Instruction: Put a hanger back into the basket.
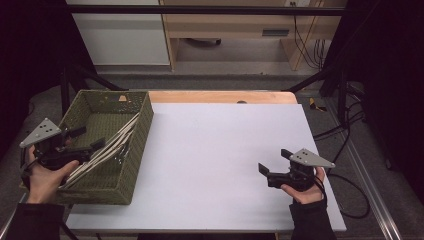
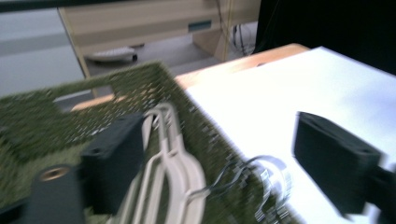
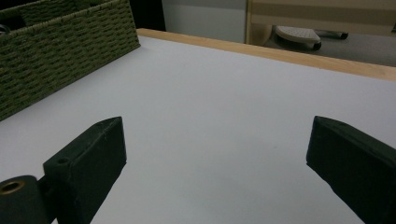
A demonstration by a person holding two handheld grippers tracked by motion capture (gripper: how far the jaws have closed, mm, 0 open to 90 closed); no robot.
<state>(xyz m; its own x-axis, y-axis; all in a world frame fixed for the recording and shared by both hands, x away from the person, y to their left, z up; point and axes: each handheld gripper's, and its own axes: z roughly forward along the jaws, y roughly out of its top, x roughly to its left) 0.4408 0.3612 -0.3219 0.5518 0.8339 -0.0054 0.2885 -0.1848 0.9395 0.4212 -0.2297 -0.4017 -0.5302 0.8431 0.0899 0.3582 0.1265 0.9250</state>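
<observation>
Hangers (image 1: 107,147) against basket (image 1: 142,132) wall, left gripper (image 1: 86,139) agape astride them, right gripper (image 1: 272,162) agape

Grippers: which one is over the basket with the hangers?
The left gripper: it hangs over the green woven basket, jaws open above the cream hangers. The right gripper is open over the bare white tabletop, well clear of the basket.
</observation>
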